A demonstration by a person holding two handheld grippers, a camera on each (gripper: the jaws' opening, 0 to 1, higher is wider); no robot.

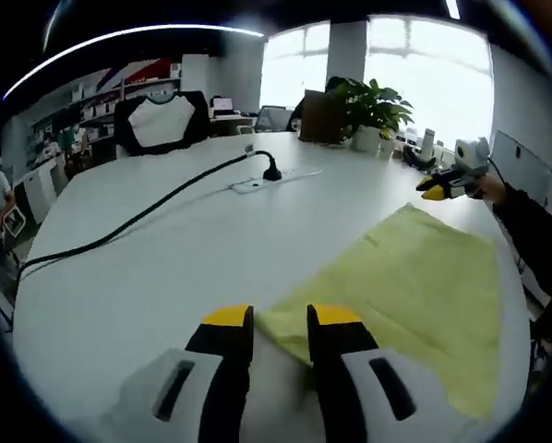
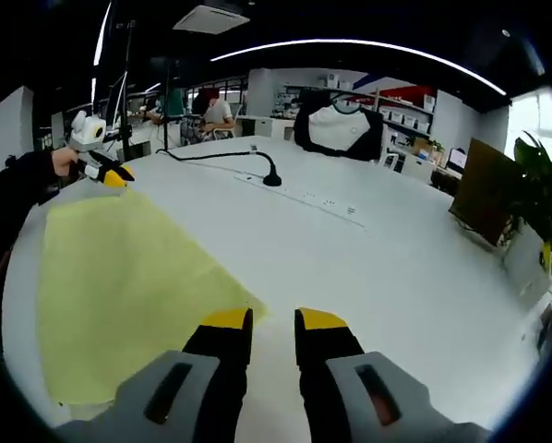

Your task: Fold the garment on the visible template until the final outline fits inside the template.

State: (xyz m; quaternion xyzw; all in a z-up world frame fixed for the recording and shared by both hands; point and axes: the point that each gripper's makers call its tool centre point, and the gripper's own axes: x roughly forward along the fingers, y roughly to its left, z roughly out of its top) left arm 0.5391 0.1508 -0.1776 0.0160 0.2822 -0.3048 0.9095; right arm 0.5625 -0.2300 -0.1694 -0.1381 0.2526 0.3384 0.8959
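In the lower right of the left gripper view, the yellow garment (image 1: 414, 286) lay flat on the white worktop (image 1: 165, 268), one corner reaching between the yellow tips of the left claw (image 1: 281, 318). The jaws stood slightly apart with the cloth's corner at the gap; whether they actually pinched the fabric could not be told. In the right gripper view the same garment filled the left half of the frame, its near corner lying just left of the right claw (image 2: 274, 321), whose jaws were parted with bare worktop between them, so that claw was released and empty. Each claw appeared in the other's view at the far corner of the cloth, at the right edge of the left gripper view and the upper left of the right gripper view. Placed at opposite corners, they looked set to lift and fold the cloth evenly. No template outline could be made out on the worktop. Farther back a black cable (image 1: 147, 212) ran to a power strip (image 1: 258, 182), well apart from the cloth, with a potted plant (image 1: 373, 111) and a chair (image 2: 341, 129) beyond.
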